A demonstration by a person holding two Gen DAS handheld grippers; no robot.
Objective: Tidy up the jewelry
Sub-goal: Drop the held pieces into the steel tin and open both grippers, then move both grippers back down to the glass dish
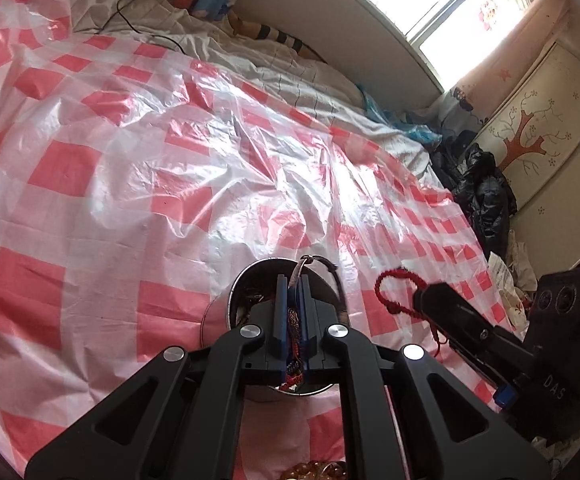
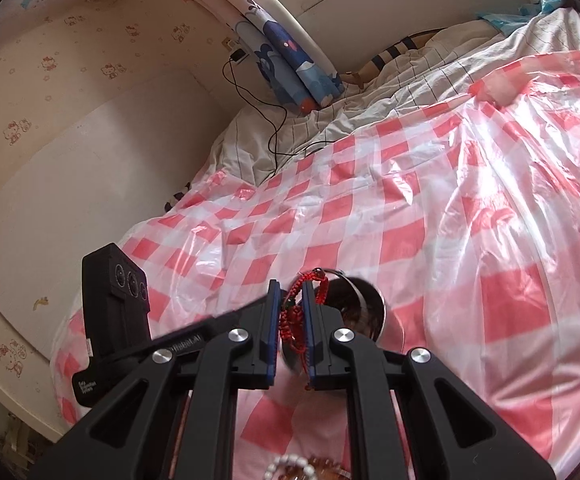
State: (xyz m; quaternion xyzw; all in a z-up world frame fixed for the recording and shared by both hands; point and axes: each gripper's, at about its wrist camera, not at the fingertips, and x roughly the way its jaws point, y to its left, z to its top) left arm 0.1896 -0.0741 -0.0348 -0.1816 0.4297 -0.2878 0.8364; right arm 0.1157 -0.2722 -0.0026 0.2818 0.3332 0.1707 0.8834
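A round metal bowl (image 1: 237, 286) with jewelry inside sits on the red-and-white checked plastic sheet. My left gripper (image 1: 293, 280) hangs just above it, shut on a thin silver bangle (image 1: 331, 270) that arcs over the bowl. The bowl (image 2: 373, 300) and the bangle (image 2: 351, 280) also show in the right wrist view. My right gripper (image 2: 290, 286) is shut on a red braided cord bracelet (image 2: 295, 314), next to the bowl's left side. The same bracelet (image 1: 389, 300) loops out of the right gripper (image 1: 421, 294) in the left wrist view.
The plastic sheet (image 1: 150, 160) covers a bed with rumpled white bedding (image 1: 290, 76). A white bead bracelet (image 2: 290, 466) and amber beads (image 1: 309, 470) lie near the front edge. Black clothes (image 1: 485, 196) and a wardrobe stand on the right. A charger cable (image 2: 266, 120) trails from the wall.
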